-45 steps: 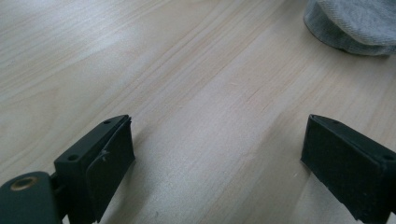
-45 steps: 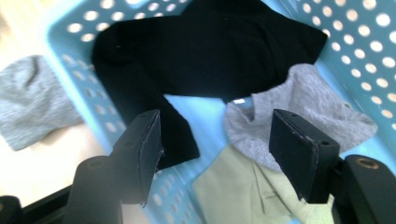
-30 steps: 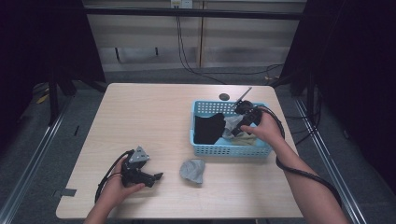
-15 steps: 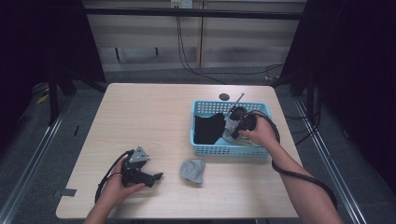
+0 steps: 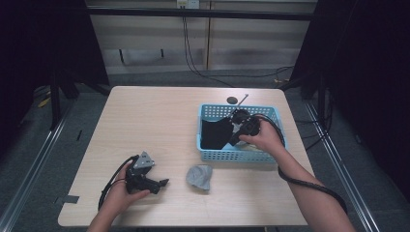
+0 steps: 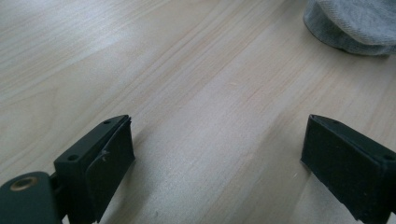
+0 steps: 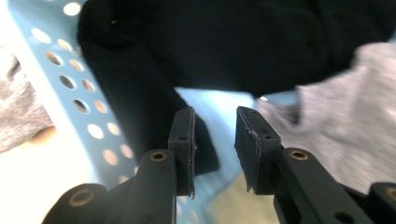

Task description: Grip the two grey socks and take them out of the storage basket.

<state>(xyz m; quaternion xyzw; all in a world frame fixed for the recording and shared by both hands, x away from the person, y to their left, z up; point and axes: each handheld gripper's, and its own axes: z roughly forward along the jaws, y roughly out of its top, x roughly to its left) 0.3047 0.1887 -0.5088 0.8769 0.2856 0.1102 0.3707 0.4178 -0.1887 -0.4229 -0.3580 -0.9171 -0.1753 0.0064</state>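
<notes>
At about 7 o'clock on the pale wood-grain table [image 5: 159, 121], the left tool [image 5: 162, 182] is rested low on the surface with its jaws spread wide and nothing between them; the matte black pads [image 6: 109, 156] are seen flat and slightly fuzzy at their edges. Just beside it, towards 6 o'clock, a grey knitted cloth [image 5: 199, 177] lies in a soft rounded heap, its ribbed weave visible in the left gripper view. At about 3 o'clock, the perforated light-blue plastic basket [image 5: 241, 155] holds a black cloth [image 5: 215, 134] and a lighter grey fabric [image 7: 345, 130]. The right tool [image 7: 214, 140] is held inside the basket, its jaws set narrowly apart and closed on nothing, just below the black cloth's drooping fold. The step in hand is judged to be a pick of that black cloth: a single thick fold should be taken well between the pads, the basket wall and the grey fabric should be kept clear, and the lift should be made slowly.
</notes>
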